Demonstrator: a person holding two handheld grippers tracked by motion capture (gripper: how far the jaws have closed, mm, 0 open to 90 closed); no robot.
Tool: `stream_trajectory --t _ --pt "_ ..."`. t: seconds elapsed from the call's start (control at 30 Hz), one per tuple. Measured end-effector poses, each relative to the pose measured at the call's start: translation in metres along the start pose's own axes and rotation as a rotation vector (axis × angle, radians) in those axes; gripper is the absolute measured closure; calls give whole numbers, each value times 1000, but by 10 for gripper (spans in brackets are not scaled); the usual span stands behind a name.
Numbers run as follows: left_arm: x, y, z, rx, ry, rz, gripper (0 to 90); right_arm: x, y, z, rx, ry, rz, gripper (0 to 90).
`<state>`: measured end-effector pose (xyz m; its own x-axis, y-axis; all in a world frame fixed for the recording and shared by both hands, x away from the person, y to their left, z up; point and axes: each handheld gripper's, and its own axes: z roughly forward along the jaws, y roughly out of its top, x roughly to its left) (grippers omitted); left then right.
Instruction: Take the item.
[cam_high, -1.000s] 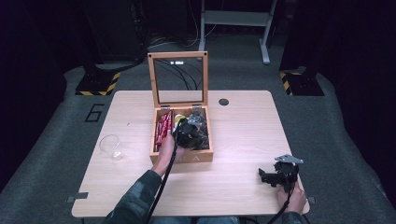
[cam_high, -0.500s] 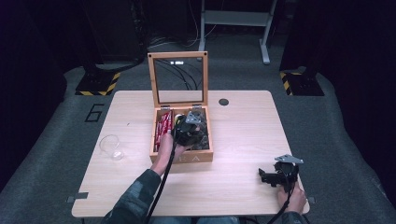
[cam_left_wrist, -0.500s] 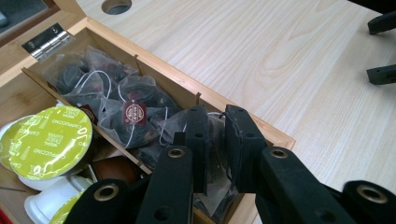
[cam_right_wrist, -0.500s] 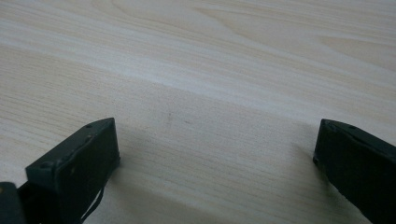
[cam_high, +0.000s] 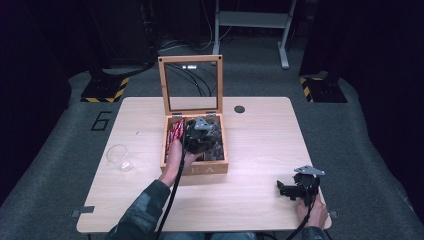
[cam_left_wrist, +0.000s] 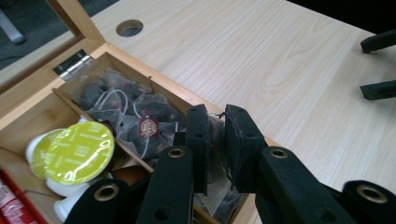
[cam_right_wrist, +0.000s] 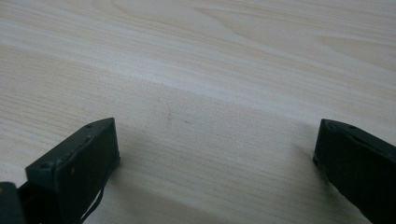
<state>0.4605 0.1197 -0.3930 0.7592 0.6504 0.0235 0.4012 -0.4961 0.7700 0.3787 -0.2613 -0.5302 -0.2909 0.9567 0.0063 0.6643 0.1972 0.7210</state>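
The left claw (cam_left_wrist: 217, 140) hangs over the right-hand compartment of the open wooden tea box (cam_high: 169, 162), its jaws drawn almost together with only a thin slit between them; it seems to pinch the clear wrapper of a tea bag (cam_left_wrist: 218, 169) from the pile there, though the film is too faint against the black pads to be sure. Beside it in the box lie more dark tea bags (cam_left_wrist: 140, 114), green-lidded capsules (cam_left_wrist: 79, 151) and red packets (cam_high: 175, 132). The right claw (cam_right_wrist: 217, 163) rests low on the bare worktop (cam_high: 260, 135) near its front right corner, well apart from the box, jaws spread wide with nothing between them.
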Motion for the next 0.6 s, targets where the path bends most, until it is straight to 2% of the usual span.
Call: stream_trajectory --t 0.6 --pt "13 -5 -23 -26 44 -14 798 0 0 0 0 0 2 0"
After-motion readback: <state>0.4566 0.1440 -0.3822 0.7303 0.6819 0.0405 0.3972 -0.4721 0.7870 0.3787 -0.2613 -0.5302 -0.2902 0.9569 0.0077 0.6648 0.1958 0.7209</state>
